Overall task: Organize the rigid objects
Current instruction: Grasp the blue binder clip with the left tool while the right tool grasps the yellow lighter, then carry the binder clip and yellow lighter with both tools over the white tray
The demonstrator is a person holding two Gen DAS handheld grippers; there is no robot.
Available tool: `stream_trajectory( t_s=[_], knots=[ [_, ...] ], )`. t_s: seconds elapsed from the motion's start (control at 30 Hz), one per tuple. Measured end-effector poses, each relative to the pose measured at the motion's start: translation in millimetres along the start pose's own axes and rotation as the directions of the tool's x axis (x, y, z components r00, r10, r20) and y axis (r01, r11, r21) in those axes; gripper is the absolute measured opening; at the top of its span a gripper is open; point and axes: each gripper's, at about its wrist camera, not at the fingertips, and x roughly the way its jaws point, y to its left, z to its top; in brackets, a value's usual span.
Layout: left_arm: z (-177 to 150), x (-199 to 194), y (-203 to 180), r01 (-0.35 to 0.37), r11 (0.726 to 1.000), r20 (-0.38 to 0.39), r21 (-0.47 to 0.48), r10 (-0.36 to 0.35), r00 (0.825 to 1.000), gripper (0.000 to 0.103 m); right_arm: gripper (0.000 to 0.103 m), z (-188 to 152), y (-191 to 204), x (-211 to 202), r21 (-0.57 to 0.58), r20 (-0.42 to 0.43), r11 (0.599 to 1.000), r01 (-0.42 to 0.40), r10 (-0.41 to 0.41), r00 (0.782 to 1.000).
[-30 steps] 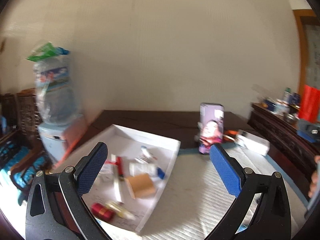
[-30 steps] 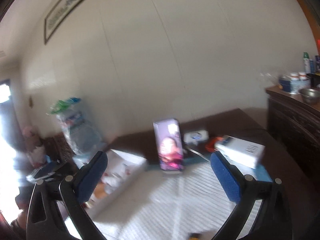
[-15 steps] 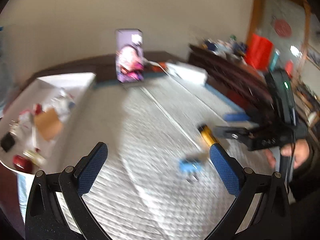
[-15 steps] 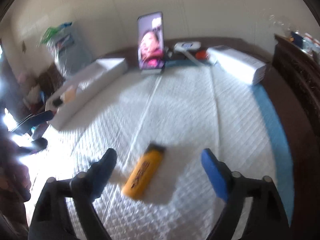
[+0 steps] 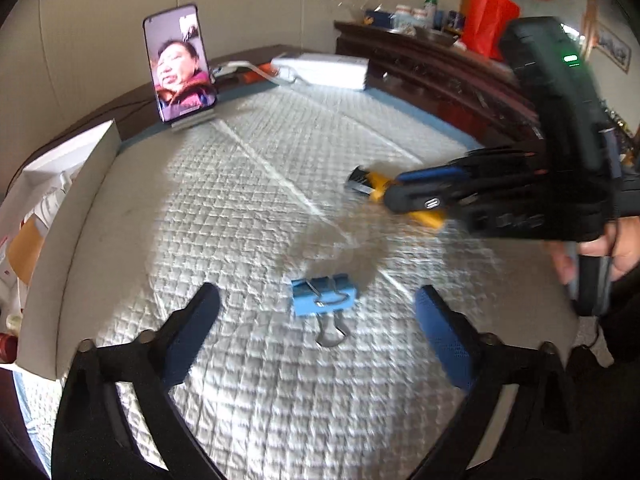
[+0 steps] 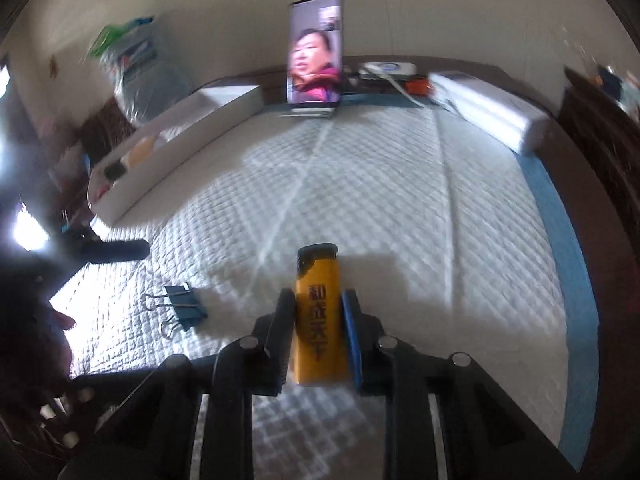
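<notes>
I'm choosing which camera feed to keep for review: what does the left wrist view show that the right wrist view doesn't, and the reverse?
Only the left wrist view shows the left gripper open, framing the blue binder clip, and the sideboard with a red bag.

Only the right wrist view shows the printed characters on the yellow lighter, clamped in the right gripper, plus a bagged bundle at the left.

Both show the clip, lighter, phone, white tray and quilted mat.

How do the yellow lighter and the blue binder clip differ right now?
The yellow lighter is clamped between the right gripper fingers; the blue binder clip lies free on the white quilted mat, in front of the open left gripper. The lighter is a long plastic body with printed characters; the clip is short, with wire handles. Both are small rigid items.
</notes>
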Motion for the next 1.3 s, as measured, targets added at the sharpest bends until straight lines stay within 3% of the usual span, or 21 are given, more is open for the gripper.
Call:
stream_trajectory(
  t_s=[0.2, 0.23, 0.27, 0.3, 0.5, 0.67, 1.0, 1.3],
  knots=[
    [1, 9, 3, 0.002, 1.000, -0.032, -0.025, -0.003, 0.999, 0.076, 0.023, 0, -10, -1, 0.059, 0.010, 0.998, -0.037, 0.037, 0.999],
    [1, 9, 2, -0.003, 1.000, -0.030, -0.019, 0.003, 1.000, 0.061, 0.023, 0, -10, -1, 0.060, 0.011, 0.997, -0.040, 0.039, 0.999],
    [1, 8, 0, 0.000, 1.000, -0.023, -0.008, 0.000, 1.000, 0.037, 0.023, 0, -10, -2, 0.060, 0.013, 0.997, -0.043, 0.042, 0.999],
    [1, 7, -1, 0.001, 1.000, -0.016, -0.002, -0.001, 1.000, 0.033, 0.023, 0, -9, -2, 0.057, 0.016, 0.997, -0.043, 0.042, 0.999],
    [0, -6, -4, 0.008, 1.000, 0.040, 0.014, -0.008, 0.999, 0.033, 0.023, 2, -1, -8, 0.034, 0.055, 0.998, -0.053, 0.051, 0.997],
    [-1, -31, 10, -0.012, 0.999, 0.125, -0.040, 0.017, 0.992, 0.033, 0.023, 10, 3, -19, 0.045, 0.107, 0.994, -0.099, 0.094, 0.990],
    [-2, -96, 55, -0.085, 0.978, 0.290, -0.190, 0.139, 0.947, 0.033, 0.023, 33, 19, -40, 0.021, 0.182, 0.989, -0.144, 0.137, 0.974],
    [-12, -119, 79, -0.120, 0.955, 0.335, -0.270, 0.210, 0.919, 0.033, 0.023, 47, 43, -50, -0.049, 0.219, 0.984, -0.171, 0.177, 0.960]
  ],
)
